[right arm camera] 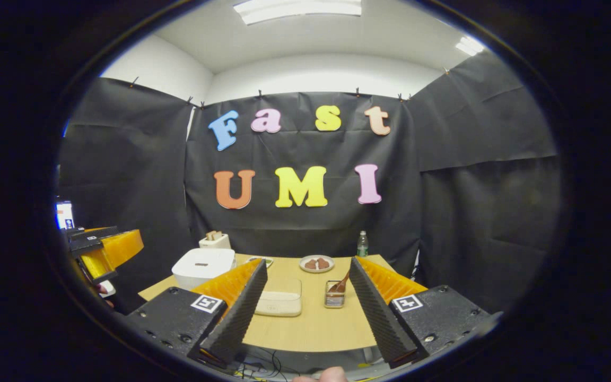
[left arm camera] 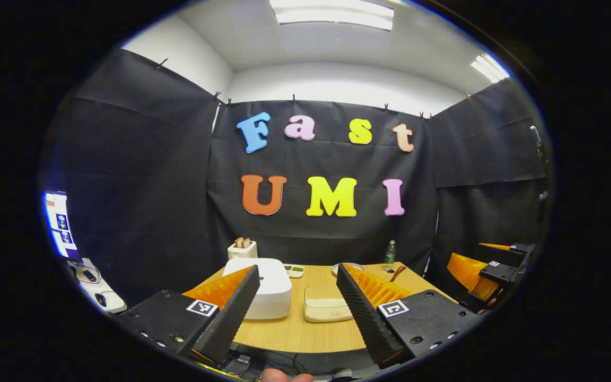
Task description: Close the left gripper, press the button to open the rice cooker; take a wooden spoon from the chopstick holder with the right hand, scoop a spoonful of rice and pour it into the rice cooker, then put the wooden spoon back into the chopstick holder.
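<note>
The white rice cooker [left arm camera: 263,289] [right arm camera: 203,267] stands on the left of the wooden table [left arm camera: 295,331] with its lid down. A shallow clear box of rice [left arm camera: 326,310] [right arm camera: 282,303] lies at the middle. To its right, the wire chopstick holder [right arm camera: 333,294] carries a wooden spoon [right arm camera: 341,284] [left arm camera: 396,273] leaning rightward. My left gripper [left arm camera: 297,269] hovers open before the table's front edge, nothing between its fingers. My right gripper [right arm camera: 308,262] is open and empty too, facing the box and holder. Each gripper appears at the side of the other's view: right [left arm camera: 470,260], left [right arm camera: 120,239].
A toaster [left arm camera: 242,248] [right arm camera: 214,240] stands at the back left behind the cooker. At the back are a plate [right arm camera: 316,263] with brown pieces, a small flat device [left arm camera: 295,270] and a bottle [left arm camera: 389,253] [right arm camera: 361,244]. Cables hang below the table's front edge.
</note>
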A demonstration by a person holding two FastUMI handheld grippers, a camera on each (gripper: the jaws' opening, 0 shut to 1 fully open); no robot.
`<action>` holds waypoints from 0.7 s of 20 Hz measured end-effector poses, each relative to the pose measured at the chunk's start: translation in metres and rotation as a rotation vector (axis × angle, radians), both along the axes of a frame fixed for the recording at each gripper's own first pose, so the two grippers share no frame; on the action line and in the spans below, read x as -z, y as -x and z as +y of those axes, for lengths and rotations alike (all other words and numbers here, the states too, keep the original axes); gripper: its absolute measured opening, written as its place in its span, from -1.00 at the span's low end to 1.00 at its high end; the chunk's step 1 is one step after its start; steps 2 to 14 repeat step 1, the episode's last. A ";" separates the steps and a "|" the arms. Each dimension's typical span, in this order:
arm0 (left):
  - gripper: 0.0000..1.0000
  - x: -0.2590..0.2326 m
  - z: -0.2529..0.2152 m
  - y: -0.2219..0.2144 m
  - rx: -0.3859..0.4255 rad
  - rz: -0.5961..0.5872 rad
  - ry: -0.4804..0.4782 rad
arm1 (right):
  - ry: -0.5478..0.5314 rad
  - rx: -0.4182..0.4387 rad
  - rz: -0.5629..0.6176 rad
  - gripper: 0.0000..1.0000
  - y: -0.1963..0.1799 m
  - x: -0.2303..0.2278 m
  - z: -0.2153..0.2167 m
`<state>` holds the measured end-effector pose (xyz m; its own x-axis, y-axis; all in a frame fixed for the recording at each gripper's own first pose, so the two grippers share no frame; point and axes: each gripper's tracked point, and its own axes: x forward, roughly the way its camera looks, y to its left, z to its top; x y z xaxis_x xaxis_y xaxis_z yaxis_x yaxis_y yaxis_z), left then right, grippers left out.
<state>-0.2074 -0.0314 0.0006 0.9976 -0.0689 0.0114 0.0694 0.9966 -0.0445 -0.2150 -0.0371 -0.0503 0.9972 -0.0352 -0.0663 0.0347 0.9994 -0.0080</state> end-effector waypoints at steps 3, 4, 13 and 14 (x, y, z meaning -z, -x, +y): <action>0.88 0.000 -0.002 -0.001 -0.003 0.001 0.000 | -0.006 -0.001 0.002 0.99 -0.001 0.000 0.000; 0.88 0.000 -0.002 -0.001 -0.003 0.001 0.000 | -0.006 -0.001 0.002 0.99 -0.001 0.000 0.000; 0.88 0.000 -0.002 -0.001 -0.003 0.001 0.000 | -0.006 -0.001 0.002 0.99 -0.001 0.000 0.000; 0.88 0.000 -0.002 -0.001 -0.003 0.001 0.000 | -0.006 -0.001 0.002 0.99 -0.001 0.000 0.000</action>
